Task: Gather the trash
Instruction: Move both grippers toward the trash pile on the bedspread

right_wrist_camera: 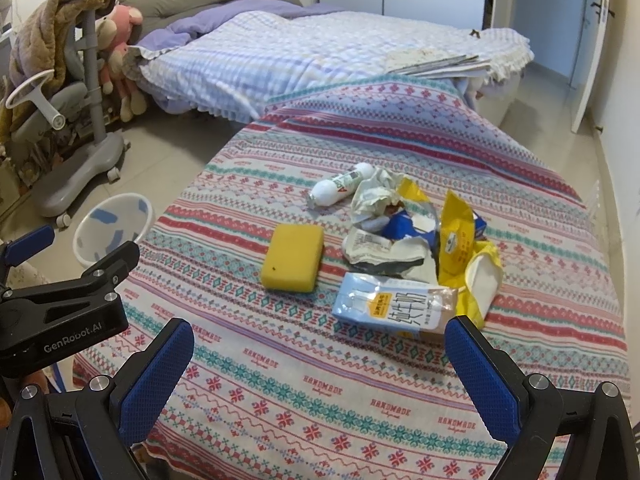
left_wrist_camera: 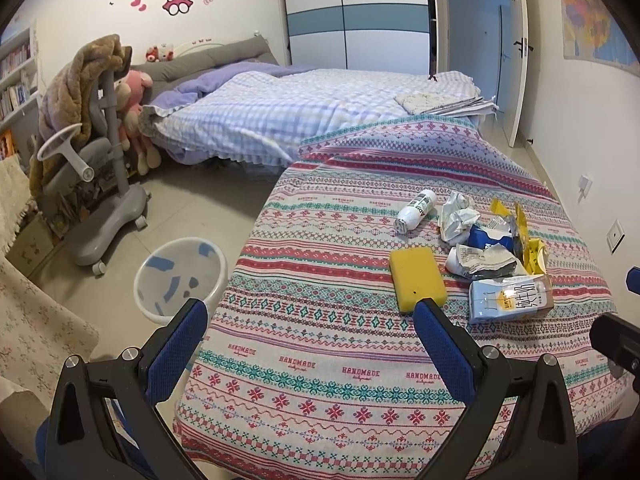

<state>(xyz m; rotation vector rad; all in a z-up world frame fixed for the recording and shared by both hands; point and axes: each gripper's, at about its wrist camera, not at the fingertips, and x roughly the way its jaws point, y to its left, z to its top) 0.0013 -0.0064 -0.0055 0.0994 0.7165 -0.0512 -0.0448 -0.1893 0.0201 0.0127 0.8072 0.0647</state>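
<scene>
A pile of trash lies on the patterned tablecloth [left_wrist_camera: 320, 360]: a light-blue milk carton [left_wrist_camera: 508, 298] [right_wrist_camera: 394, 306], a yellow wrapper [left_wrist_camera: 528, 240] [right_wrist_camera: 460, 236], crumpled white wrappers [left_wrist_camera: 456, 216] [right_wrist_camera: 376, 192], a blue packet [right_wrist_camera: 404, 224] and a white bottle [left_wrist_camera: 416, 210] [right_wrist_camera: 340, 190] on its side. A yellow sponge [left_wrist_camera: 416, 280] [right_wrist_camera: 292, 258] lies beside them. My left gripper [left_wrist_camera: 312, 312] is open and empty, near the table's left edge. My right gripper [right_wrist_camera: 320, 336] is open and empty, just short of the milk carton. The left gripper also shows in the right wrist view [right_wrist_camera: 76, 292].
A white bin [left_wrist_camera: 180, 276] [right_wrist_camera: 114, 228] with blue patches stands on the floor left of the table. A grey chair [left_wrist_camera: 96, 168] draped with a brown blanket stands beyond it. A bed [left_wrist_camera: 304, 108] with a checked quilt lies behind the table.
</scene>
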